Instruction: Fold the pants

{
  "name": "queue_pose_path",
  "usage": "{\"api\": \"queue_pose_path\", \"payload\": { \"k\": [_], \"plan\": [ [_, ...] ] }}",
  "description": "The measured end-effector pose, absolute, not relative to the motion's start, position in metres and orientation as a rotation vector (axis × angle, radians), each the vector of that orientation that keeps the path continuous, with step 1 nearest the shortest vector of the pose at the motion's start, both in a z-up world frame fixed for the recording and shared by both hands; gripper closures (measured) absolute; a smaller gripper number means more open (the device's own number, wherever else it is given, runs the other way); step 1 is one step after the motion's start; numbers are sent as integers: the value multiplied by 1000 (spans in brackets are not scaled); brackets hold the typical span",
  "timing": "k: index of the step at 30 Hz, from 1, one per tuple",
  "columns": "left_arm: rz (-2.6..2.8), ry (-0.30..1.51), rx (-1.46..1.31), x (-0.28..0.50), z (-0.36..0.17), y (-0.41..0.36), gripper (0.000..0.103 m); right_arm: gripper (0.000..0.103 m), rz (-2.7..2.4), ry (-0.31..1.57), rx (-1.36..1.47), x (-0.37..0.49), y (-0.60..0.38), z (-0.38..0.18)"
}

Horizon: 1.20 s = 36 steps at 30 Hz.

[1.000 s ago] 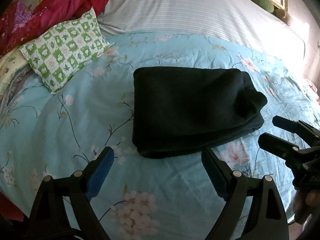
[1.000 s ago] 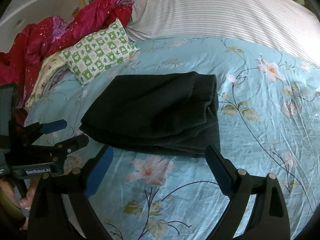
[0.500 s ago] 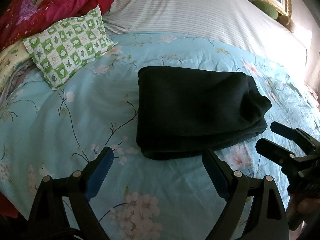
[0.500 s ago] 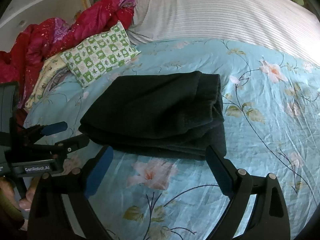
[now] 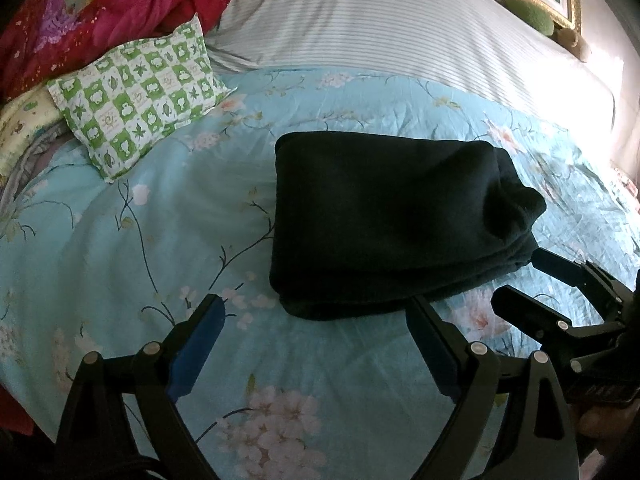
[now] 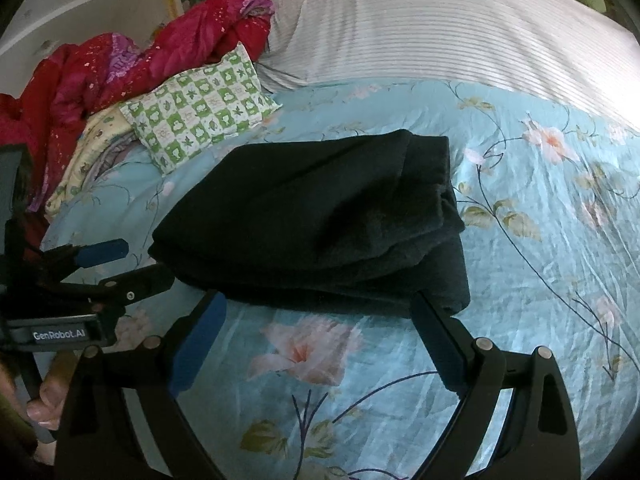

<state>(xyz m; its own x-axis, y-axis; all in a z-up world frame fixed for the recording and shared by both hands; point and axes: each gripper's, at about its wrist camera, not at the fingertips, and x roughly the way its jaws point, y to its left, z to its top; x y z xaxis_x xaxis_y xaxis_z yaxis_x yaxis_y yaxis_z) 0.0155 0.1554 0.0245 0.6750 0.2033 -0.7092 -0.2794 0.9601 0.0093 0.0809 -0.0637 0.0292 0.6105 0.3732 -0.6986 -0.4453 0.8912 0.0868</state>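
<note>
The bed (image 5: 120,240) has a blue flower cover. The dark pants (image 5: 384,224) lie folded in its middle. A green pillow (image 5: 136,100) sits by the far left corner. The left gripper (image 5: 312,328) and right gripper (image 6: 316,316) hover with fingers apart, holding nothing.

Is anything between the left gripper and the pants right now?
Nothing visible. Only bare floral sheet lies between the open left gripper and the near edge of the folded pants. The right gripper sits off to the pants' right corner, not in the path.
</note>
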Motion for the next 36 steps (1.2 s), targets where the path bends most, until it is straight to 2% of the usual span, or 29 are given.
{"api": "queue_pose_path", "payload": {
  "k": [36],
  "plan": [
    [281, 754, -112, 11, 29, 156, 8, 9, 479, 760, -110, 77, -56, 33]
  ]
}}
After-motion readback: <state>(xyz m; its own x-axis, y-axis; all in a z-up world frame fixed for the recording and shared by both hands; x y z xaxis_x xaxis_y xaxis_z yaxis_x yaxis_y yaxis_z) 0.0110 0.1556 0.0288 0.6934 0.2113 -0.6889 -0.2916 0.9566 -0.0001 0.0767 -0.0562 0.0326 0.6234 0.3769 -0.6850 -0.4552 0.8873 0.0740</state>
